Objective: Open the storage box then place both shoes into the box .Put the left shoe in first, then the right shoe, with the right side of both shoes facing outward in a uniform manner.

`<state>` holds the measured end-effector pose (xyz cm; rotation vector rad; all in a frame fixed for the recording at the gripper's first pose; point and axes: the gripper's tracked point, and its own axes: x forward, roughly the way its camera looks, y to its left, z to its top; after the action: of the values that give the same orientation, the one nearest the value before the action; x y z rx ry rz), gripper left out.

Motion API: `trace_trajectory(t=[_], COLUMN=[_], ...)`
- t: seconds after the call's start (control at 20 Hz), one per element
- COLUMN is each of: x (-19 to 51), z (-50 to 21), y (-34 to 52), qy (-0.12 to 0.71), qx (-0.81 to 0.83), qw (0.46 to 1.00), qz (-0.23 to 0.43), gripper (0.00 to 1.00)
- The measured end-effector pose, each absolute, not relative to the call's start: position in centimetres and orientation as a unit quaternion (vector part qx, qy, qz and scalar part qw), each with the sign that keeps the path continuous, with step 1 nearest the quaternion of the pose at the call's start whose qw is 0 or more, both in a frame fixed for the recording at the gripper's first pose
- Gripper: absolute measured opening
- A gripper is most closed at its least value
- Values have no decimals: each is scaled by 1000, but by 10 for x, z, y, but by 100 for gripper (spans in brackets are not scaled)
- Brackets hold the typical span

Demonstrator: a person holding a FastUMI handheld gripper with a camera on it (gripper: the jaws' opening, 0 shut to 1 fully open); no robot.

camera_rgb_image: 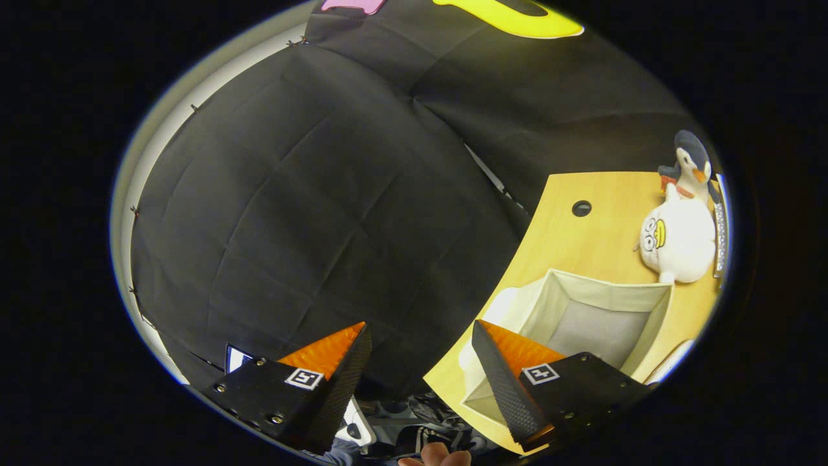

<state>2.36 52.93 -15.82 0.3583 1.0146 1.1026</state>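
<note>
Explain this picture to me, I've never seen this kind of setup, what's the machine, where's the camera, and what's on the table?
There is no robot here. A person carries a hand-held gripper, a two-finger tool, and the camera rides on it, looking forward along its fingers, hence the round, bent image. The two fingers stand wide apart with nothing between them, so it is open and holds nothing.

Beyond one finger lies a wooden table. On it sits an open fabric storage box, which looks empty as far as its inside shows. Past the box lie two soft toys: a white plush duck and a penguin. The dark cloth ahead is the booth's wall. A hand's fingertips peek in below the gripper.
</note>
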Motion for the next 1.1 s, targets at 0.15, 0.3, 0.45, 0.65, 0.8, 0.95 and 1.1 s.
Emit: trace_trajectory(t=[0.15,0.3,0.45,0.65,0.8,0.95,1.1], x=[33,41,48,54,52,51,44], z=[-155,-158,-168,-191,-217,-241,-267], y=[499,460,422,367,325,289,257], qy=[454,450,451,459,476,495,519], qx=[168,173,170,144,123,107,83], qw=[731,747,762,784,793,797,794], qz=[481,459,433,392,359,329,304], gripper=[96,96,96,96,96,96,96])
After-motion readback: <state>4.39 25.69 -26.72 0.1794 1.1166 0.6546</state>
